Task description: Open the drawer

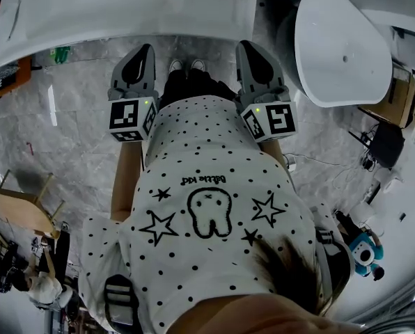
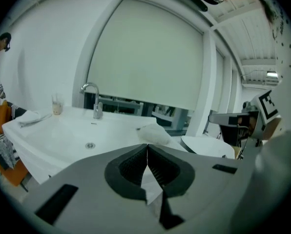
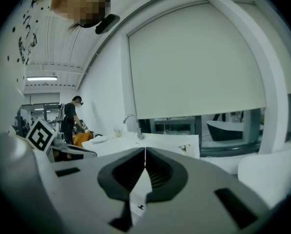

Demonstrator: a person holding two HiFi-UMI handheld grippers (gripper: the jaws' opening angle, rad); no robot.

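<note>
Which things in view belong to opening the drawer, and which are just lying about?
For the job:
left gripper, shut, empty
right gripper, shut, empty
white sink unit, the likely target, though no drawer shows in any view

Just lying about:
tap
cup
cloth beside the cup
white oval tub

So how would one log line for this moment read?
left hand-held gripper: shut, empty | right hand-held gripper: shut, empty | ahead: sink | drawer: not in view
</note>
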